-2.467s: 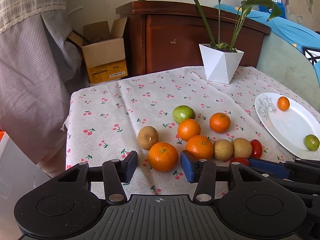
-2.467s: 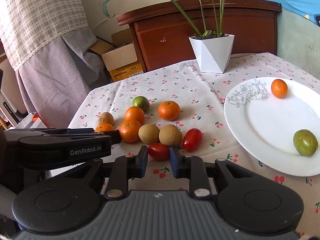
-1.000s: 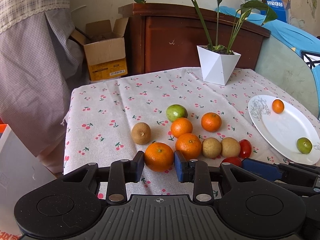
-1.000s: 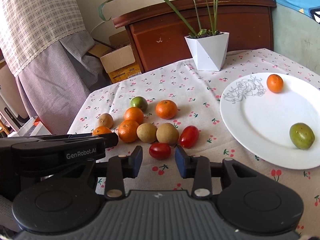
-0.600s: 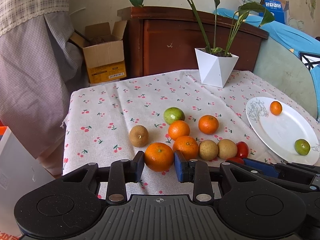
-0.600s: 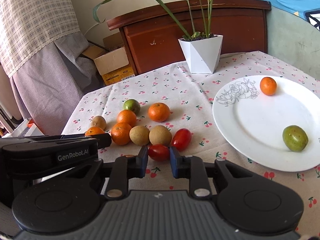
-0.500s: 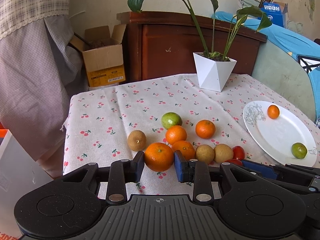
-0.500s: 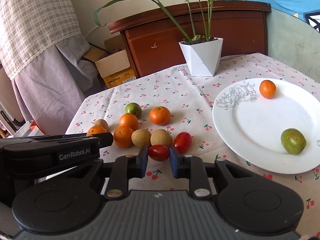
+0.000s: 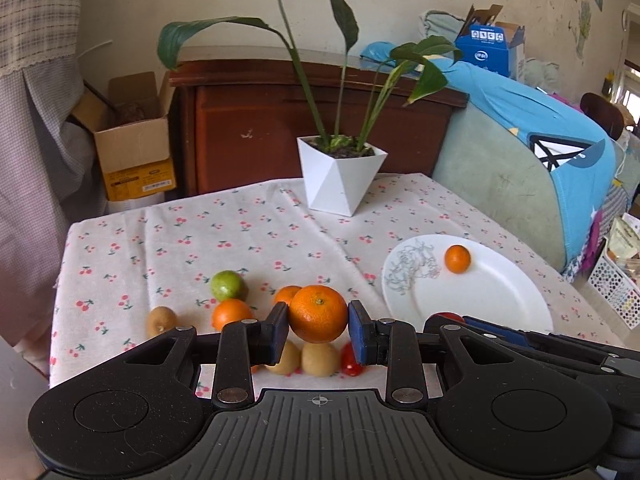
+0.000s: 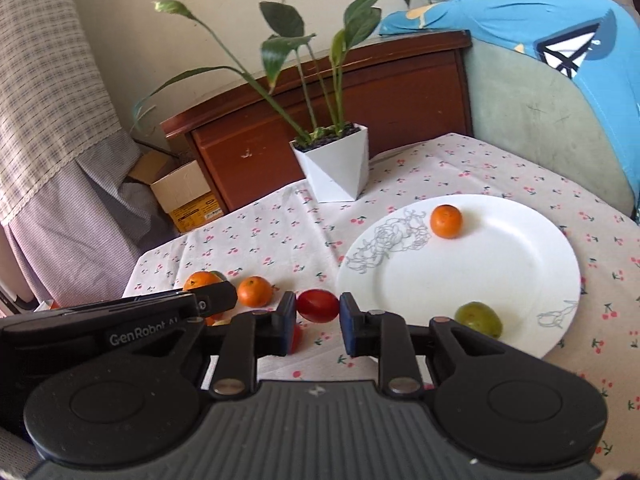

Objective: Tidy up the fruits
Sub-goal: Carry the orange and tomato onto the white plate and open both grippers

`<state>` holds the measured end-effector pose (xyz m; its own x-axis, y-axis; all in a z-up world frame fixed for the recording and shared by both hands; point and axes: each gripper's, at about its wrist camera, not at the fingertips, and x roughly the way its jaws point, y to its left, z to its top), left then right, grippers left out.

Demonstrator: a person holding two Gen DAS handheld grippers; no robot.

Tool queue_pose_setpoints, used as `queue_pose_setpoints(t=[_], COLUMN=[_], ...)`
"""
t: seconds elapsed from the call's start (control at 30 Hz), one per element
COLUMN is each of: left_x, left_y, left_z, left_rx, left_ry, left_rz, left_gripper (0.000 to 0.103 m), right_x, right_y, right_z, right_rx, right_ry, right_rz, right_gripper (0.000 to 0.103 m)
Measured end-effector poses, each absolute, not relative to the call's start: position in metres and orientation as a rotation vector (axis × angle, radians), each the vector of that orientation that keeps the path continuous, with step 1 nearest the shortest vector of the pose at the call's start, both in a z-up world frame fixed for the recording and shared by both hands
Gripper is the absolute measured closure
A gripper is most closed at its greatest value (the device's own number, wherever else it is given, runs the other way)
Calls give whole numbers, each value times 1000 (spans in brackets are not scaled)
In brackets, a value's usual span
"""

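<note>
My left gripper is shut on an orange mandarin, held in the air above the fruit pile. My right gripper is shut on a red cherry tomato, also off the cloth, just left of the white plate. On the plate lie a small orange and a green fruit. Left on the cherry-print cloth are a green fruit, oranges, a brown fruit, two tan fruits and another tomato.
A white pot with a leafy plant stands at the back of the table. Behind it is a wooden cabinet, with a cardboard box to its left. A chair with a blue cover stands by the table's right side.
Both grippers rose off the cloth, each carrying its fruit: the left with the mandarin, the right with the tomato after closing on it. Both views swung right, toward the plate.
</note>
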<state>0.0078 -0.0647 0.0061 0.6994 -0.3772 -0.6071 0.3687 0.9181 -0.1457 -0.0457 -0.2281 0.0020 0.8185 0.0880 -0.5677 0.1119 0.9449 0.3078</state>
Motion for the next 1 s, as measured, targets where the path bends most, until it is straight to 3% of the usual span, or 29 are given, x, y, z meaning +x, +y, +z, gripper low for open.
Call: queue_pose_setpoints(t=[0.33, 1.0], left_x=[16, 41], left_y=[-112, -165], left_z=[18, -14], left_rx=[73, 102], left_ry=[720, 845], left_rz=[-576, -682], left_gripper=[74, 72], right_x=[-40, -23], right_y=[-284, -343], right_z=[19, -13], right_rx=[357, 651], right_ry=[693, 779], right_rz=[-42, -182], right_gripper=[80, 76])
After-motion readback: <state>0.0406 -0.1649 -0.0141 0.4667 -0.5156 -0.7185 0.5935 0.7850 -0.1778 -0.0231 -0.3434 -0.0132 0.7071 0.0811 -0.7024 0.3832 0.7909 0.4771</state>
